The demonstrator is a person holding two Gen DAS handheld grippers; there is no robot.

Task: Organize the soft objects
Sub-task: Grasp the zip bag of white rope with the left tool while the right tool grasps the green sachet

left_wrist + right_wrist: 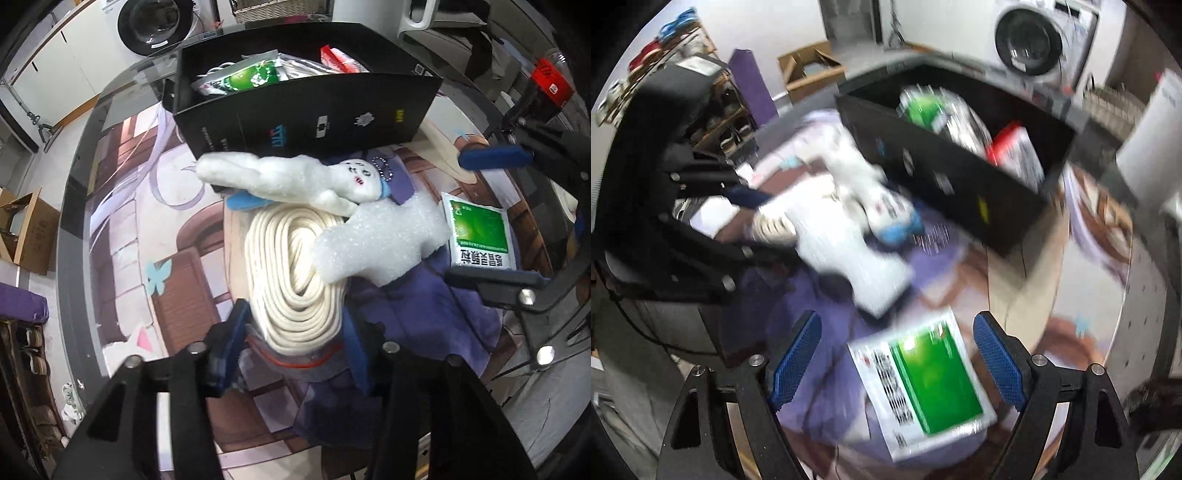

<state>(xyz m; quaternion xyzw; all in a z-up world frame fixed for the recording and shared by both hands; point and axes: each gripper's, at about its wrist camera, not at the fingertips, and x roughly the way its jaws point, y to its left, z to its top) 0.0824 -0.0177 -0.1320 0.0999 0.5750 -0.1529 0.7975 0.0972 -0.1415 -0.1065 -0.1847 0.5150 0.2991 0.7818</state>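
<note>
Between the blue pads of the left tongs sits the near end of a coil of cream rope, wound flat and bound by what looks like a red band; the pads press its two sides, so the tongs are narrowed onto it. The coil lies on the counter, on a picture mat, just in front of a black box that already holds packets. A white plush rabbit lies across the coil's far end, and a white foam piece rests on its right side, both touching it. The rope looks soft and springy, light, and likely to give under pressure, so a grip across the bound end seems safest; taken by loose turns it could unwind. Lifting it will probably tip the rabbit and foam off. The right tongs stand wide, nothing between their pads, above a green and white packet lying on purple cloth. That packet looks flat, slick and limp, best taken by an edge. The right wrist view is blurred.
</note>
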